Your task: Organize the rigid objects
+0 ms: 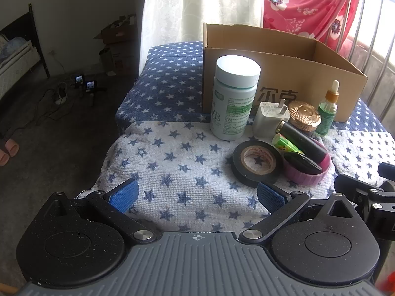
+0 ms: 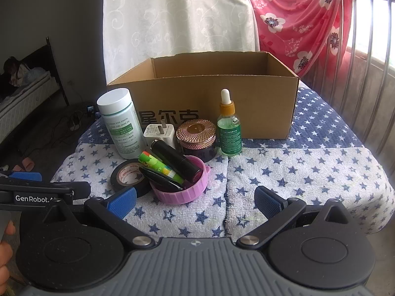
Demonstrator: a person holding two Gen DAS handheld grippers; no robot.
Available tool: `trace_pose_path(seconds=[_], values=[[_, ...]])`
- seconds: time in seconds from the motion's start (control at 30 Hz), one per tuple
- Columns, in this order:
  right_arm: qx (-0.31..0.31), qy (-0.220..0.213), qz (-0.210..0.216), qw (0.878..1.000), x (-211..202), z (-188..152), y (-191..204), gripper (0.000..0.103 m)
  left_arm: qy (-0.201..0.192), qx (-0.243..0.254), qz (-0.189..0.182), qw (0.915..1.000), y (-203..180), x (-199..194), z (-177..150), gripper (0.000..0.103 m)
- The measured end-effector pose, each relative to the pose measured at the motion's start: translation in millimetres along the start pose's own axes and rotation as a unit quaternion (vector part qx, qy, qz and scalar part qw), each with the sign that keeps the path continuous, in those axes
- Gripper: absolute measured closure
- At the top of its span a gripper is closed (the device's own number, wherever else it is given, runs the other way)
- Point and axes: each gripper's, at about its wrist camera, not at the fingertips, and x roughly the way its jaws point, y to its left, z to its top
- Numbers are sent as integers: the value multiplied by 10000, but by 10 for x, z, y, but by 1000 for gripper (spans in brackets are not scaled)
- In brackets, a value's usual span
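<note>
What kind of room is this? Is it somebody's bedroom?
Probably a bedroom at home. The things sit on a star-patterned bedcover, a metal bed rail stands by the window with a lace curtain, and another bed is across the room.

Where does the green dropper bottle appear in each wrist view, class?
Left wrist view: dropper bottle at right of centre, against the cardboard box's right front corner.
Right wrist view: dropper bottle at centre, before the box.
Shared landmark: the rose-gold lidded jar, immediately to its left.
</note>
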Motion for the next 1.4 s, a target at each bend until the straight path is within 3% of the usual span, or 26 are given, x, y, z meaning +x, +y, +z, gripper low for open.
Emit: trace_pose_path(seconds=[1.4], values=[[57,5,28,10000,71,-1,-23,0,102,27,51,9999,-9,81,-5,0]])
